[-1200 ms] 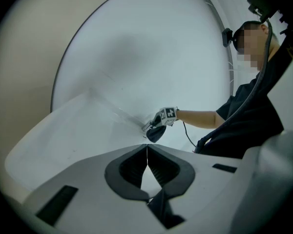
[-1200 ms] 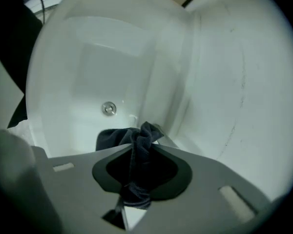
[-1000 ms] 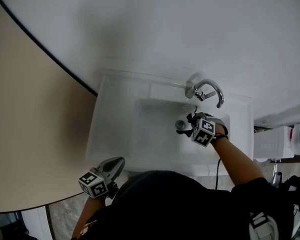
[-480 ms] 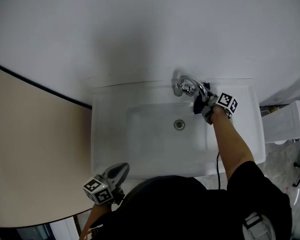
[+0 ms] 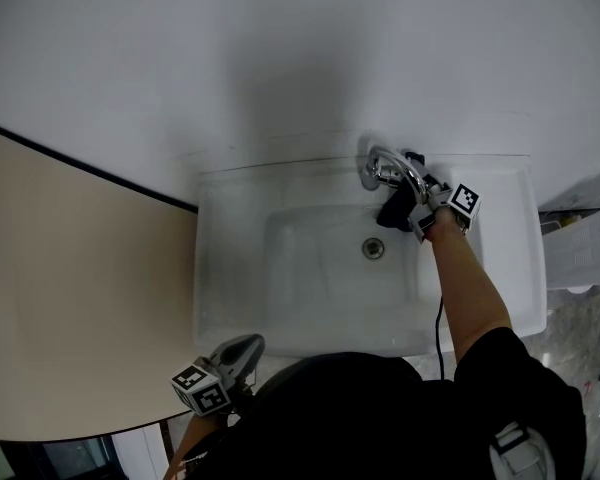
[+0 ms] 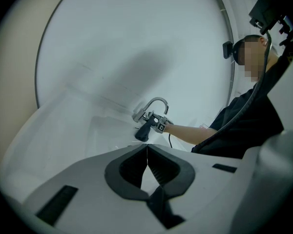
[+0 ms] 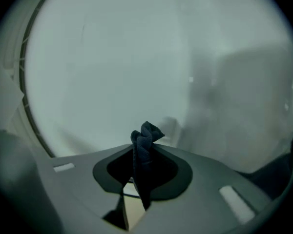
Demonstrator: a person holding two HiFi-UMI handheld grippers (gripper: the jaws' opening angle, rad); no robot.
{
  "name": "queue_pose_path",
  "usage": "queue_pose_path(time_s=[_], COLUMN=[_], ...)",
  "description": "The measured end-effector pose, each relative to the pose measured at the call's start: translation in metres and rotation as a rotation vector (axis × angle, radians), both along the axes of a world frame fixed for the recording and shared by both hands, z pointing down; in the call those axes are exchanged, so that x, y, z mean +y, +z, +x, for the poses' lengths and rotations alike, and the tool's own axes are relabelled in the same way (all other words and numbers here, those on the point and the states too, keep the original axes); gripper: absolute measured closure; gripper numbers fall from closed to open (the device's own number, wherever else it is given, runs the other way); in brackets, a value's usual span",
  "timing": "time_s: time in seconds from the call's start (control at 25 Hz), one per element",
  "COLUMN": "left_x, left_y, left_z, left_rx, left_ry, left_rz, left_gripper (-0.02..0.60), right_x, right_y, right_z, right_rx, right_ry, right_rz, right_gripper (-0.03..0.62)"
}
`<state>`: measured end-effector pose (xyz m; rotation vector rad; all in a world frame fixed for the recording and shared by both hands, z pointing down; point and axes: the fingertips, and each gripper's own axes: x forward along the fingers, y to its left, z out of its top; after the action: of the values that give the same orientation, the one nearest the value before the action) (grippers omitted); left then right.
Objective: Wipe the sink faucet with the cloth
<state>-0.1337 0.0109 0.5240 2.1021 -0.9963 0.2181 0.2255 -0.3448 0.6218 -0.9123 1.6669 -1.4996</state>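
Observation:
A chrome faucet (image 5: pixel 388 168) with a curved spout stands at the back rim of the white sink (image 5: pixel 230 268). My right gripper (image 5: pixel 424 208) is just right of the spout, shut on a dark blue cloth (image 5: pixel 397 209) that hangs against the spout. Its jaws have just been closing a little tighter on the cloth. In the right gripper view the bunched cloth (image 7: pixel 144 143) sticks up between the jaws. My left gripper (image 5: pixel 246 348) is shut and empty at the sink's front edge. In the left gripper view the faucet (image 6: pixel 153 107) and cloth (image 6: pixel 143 132) are far ahead.
The drain (image 5: pixel 373 249) sits in the middle of the basin. A white wall rises behind the sink, and a beige panel (image 5: pixel 70 298) is on the left. White containers (image 5: pixel 585 253) stand to the right of the sink.
My right gripper has carried the cloth from over the drain up to the right side of the faucet spout. The left gripper stays at the sink's front edge.

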Motion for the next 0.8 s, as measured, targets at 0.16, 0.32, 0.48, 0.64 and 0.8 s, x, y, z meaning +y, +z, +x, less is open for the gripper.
queue_pose_path(time_s=[0.16, 0.32, 0.48, 0.64, 0.8], left_x=[-0.006, -0.010, -0.008, -0.009, -0.009], left_y=[-0.001, -0.003, -0.002, -0.001, -0.003], left_z=[0.006, 0.011, 0.011, 0.012, 0.013], left_rx=[0.010, 0.005, 0.005, -0.001, 0.010], left_ry=[0.024, 0.047, 0.052, 0.050, 0.051], left_rz=[0.005, 0.009, 0.002, 0.000, 0.010], left_gripper=[0.578, 0.578, 0.578, 0.578, 0.578], right_x=[-0.011, -0.025, -0.011, 0.042, 0.055], right_y=[-0.032, -0.050, -0.055, -0.046, -0.044], right_z=[-0.006, -0.021, -0.037, -0.074, -0.087], right_rx=[0.181, 0.400, 0.409, 0.551, 0.552], right_ry=[-0.141, -0.268, -0.494, -0.796, -0.756], right_rz=[0.114, 0.151, 0.180, 0.206, 0.263], right_gripper=[0.540, 0.539, 0.539, 0.533, 0.533])
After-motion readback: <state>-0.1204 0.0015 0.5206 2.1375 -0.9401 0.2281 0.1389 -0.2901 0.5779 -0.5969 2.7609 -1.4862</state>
